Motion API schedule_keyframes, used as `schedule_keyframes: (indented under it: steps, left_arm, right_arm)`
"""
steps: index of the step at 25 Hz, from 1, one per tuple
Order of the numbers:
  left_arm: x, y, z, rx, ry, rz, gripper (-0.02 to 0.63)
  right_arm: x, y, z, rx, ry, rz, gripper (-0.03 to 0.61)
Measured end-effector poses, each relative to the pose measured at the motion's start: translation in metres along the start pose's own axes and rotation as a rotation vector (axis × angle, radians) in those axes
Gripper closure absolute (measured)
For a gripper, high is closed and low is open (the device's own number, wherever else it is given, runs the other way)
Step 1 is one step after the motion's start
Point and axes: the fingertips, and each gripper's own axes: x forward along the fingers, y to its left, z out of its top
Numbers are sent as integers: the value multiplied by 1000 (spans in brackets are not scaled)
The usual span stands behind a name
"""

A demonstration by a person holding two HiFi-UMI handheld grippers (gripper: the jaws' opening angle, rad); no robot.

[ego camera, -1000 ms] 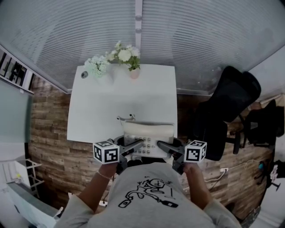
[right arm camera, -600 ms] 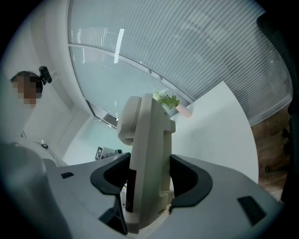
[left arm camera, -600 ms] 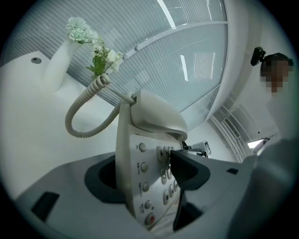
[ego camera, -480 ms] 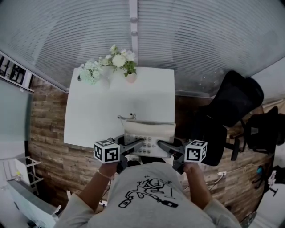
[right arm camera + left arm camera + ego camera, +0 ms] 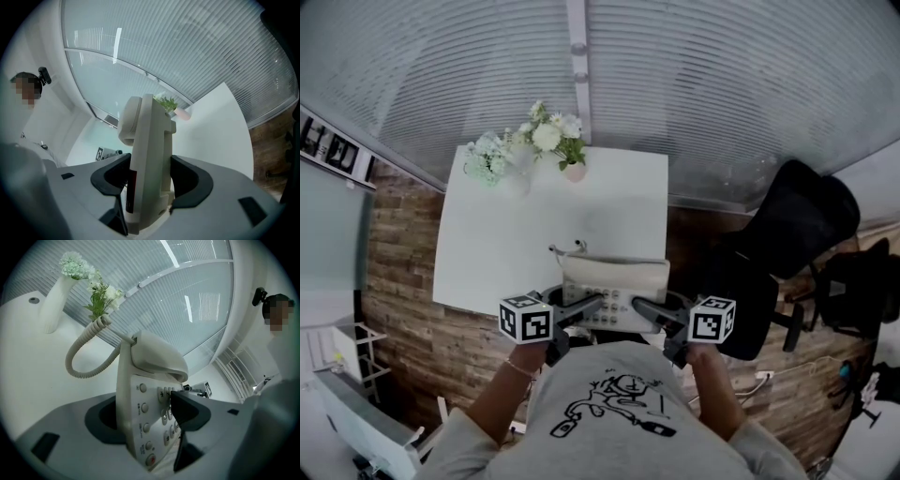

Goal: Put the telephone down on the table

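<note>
Evidently not yet set down: the telephone (image 5: 614,279) is held between both grippers at the table's (image 5: 516,234) 6 o'clock edge.
The left gripper (image 5: 586,307) pinches its keypad end and the right gripper (image 5: 649,311) the opposite end, dark pads pressed on smooth, hard plastic. Whether the base touches the tabletop I cannot tell. The slick wedge-shaped shell could slide free if either squeeze slackens or the hands drift apart. The rounded handset (image 5: 157,357) only rests in its cradle, so a tilt might spill it. The springy coiled cord (image 5: 79,369) could snag. Placed too near the edge, it could topple off the glossy white top.
</note>
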Motion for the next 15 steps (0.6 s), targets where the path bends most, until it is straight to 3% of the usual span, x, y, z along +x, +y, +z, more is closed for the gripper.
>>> schedule_keyframes:
  steps: [15]
  left_arm:
    - [19,-2,6,-18,-20,22,330]
  right_arm:
    - [-10,-14,16,3,26,13,301]
